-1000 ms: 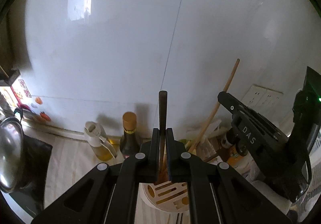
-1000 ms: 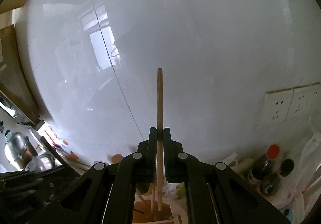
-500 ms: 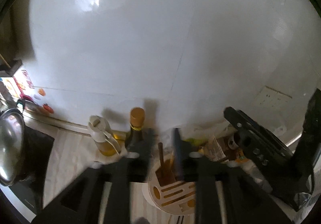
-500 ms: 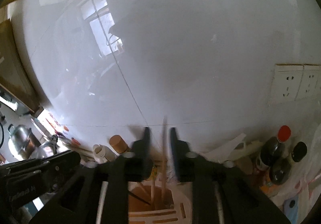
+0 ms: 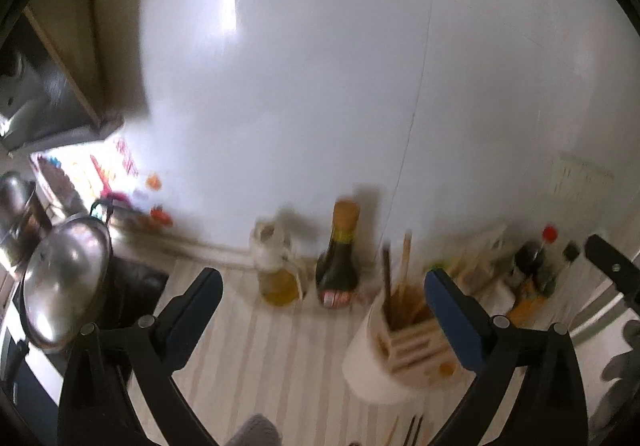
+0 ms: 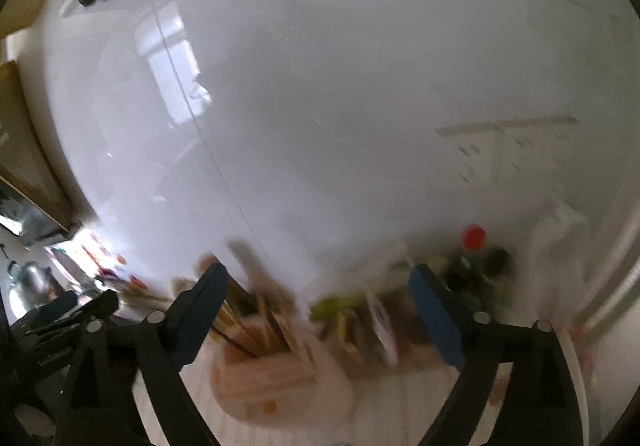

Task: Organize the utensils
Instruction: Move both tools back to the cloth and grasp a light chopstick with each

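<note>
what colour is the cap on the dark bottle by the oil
Tan cap on the dark bottle, clearest in the left wrist view.

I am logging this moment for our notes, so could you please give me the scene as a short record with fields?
left gripper: open, empty
right gripper: open, empty
utensil holder: white, on the striped counter, sticks standing in it
chopsticks: upright in the holder, dark one beside a light one
bottles: dark sauce bottle beside oil bottle, by the wall
left side: steel pot lid
image: motion-blurred

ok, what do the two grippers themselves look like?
Both match: the left gripper and right gripper have black angular linkage arms with round silver pivot screws and blue pads on the inner finger faces. No cables or sleeves show.
</note>
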`<action>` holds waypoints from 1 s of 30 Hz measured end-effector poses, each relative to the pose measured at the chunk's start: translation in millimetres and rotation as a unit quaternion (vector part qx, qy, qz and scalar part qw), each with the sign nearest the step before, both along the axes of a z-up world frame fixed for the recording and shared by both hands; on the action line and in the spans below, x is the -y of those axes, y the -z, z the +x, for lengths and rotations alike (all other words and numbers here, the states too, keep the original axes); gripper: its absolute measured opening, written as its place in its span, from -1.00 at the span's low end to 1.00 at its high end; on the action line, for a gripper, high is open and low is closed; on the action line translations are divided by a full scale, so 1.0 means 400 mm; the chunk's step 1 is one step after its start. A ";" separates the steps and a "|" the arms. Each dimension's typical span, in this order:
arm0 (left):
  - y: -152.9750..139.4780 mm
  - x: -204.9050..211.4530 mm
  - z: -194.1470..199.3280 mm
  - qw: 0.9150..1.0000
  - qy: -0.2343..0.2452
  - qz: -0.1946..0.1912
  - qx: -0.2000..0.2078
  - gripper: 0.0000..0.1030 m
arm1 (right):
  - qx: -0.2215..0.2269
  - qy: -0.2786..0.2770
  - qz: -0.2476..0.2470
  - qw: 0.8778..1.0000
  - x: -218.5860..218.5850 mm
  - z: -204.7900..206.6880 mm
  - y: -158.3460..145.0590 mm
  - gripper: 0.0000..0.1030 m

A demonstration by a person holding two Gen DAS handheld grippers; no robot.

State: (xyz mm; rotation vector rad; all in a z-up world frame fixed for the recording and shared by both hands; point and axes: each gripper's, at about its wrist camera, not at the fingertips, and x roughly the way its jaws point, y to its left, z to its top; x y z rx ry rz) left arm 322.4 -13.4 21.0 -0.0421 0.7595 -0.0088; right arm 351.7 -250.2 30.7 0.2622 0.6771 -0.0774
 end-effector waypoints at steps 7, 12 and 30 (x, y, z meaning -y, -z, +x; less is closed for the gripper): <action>0.186 0.020 -0.066 0.996 0.013 0.018 -0.084 1.00 | -0.086 0.021 0.005 0.996 0.024 -0.107 0.159 0.85; 0.309 0.038 -0.104 0.989 0.023 0.035 -0.141 1.00 | -0.158 0.029 0.019 0.987 0.032 -0.165 0.306 0.85; 0.640 0.113 -0.169 0.953 0.079 0.095 -0.276 1.00 | -0.336 0.023 0.042 0.941 -0.020 -0.235 0.705 0.74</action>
